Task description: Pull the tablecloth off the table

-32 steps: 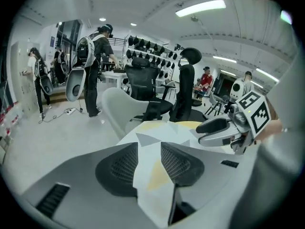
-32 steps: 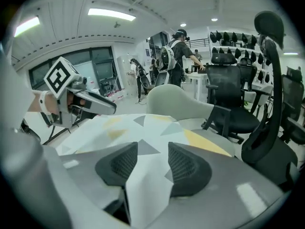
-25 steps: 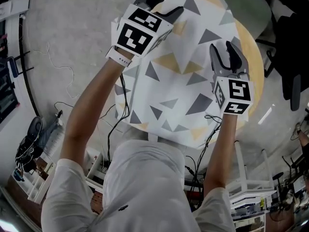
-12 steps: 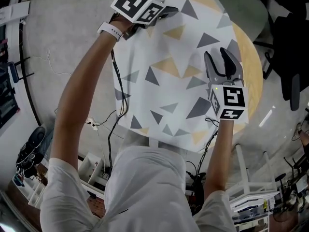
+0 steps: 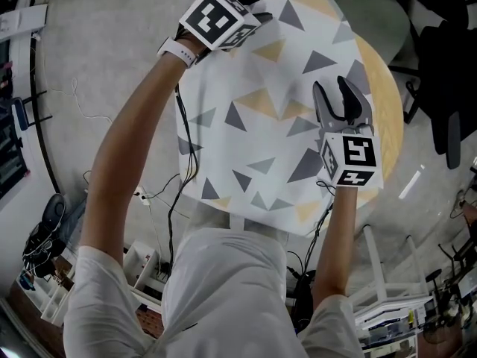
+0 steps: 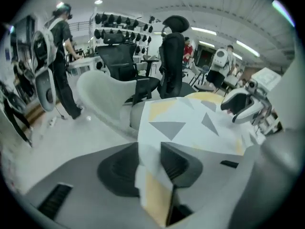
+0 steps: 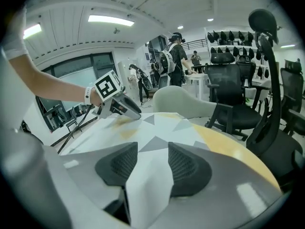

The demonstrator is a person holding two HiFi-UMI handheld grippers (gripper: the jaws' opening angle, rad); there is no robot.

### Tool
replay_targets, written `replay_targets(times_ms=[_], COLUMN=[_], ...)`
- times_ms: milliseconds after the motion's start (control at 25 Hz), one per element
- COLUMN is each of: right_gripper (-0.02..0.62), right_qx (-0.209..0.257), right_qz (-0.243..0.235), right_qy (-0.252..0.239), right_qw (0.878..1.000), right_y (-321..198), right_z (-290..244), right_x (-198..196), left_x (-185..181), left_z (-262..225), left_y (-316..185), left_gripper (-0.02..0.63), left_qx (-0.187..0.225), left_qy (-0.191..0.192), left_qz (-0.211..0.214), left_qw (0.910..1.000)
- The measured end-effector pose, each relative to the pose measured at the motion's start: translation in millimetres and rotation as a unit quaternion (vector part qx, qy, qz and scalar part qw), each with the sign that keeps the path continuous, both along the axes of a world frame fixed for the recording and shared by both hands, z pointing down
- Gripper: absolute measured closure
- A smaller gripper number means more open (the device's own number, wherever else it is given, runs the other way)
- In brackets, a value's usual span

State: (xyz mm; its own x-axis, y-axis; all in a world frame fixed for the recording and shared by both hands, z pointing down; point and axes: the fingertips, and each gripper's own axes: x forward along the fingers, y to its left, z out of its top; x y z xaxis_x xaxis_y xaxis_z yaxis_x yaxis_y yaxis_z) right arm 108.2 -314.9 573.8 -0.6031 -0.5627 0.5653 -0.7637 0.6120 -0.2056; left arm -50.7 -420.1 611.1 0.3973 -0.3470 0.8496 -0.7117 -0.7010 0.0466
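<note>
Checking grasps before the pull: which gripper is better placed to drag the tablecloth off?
Probably left. The left gripper, jaws just closed, pinches the tablecloth at its far corner, so pulling could peel it off the table. The right gripper pinches only a fold near the right edge.

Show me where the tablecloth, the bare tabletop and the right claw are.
tablecloth (image 5: 253,136), head view, on its flat middle.
tabletop (image 5: 384,95), head view, on the bare wooden strip right of the cloth.
right claw (image 5: 332,89), head view, midway between its two fingertips.
</note>
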Motion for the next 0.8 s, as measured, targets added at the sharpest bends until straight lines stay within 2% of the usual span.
replay_targets(times_ms=[40,80,120,320,480,600,800], right_gripper=[0.385,0.385,0.385,0.385,0.385,0.385,0.372], right_qx=[0.001,0.002,0.003,0.006,0.009,0.018,0.043], right_qz=[0.001,0.003,0.004,0.008,0.009,0.002,0.001], right_qy=[-0.001,-0.002,-0.003,-0.005,-0.005,-0.001,0.012], right_qw=[1.000,1.000,1.000,1.000,1.000,1.000,0.999], right_y=[0,0,0,6,12,13,2], right_z=[-2,-3,-4,-9,-13,-18,-33], right_x=[1,3,4,7,7,8,12], left_x=[-3,-5,-5,1,4,7,14], left_z=[-4,-7,-9,-17,-33,-52,-80], left_y=[-2,-3,-4,1,6,15,41], left_gripper=[0.566,0.595,0.598,0.598,0.598,0.600,0.600], left_qx=[0.025,0.046,0.055,0.053,0.077,0.095,0.117], left_qy=[-0.030,-0.054,-0.062,-0.043,-0.049,-0.036,-0.019], left_qz=[0.005,0.009,0.011,0.008,0.001,-0.008,0.003], left_qw=[0.9992,0.9975,0.9965,0.9977,0.9958,0.9948,0.9929])
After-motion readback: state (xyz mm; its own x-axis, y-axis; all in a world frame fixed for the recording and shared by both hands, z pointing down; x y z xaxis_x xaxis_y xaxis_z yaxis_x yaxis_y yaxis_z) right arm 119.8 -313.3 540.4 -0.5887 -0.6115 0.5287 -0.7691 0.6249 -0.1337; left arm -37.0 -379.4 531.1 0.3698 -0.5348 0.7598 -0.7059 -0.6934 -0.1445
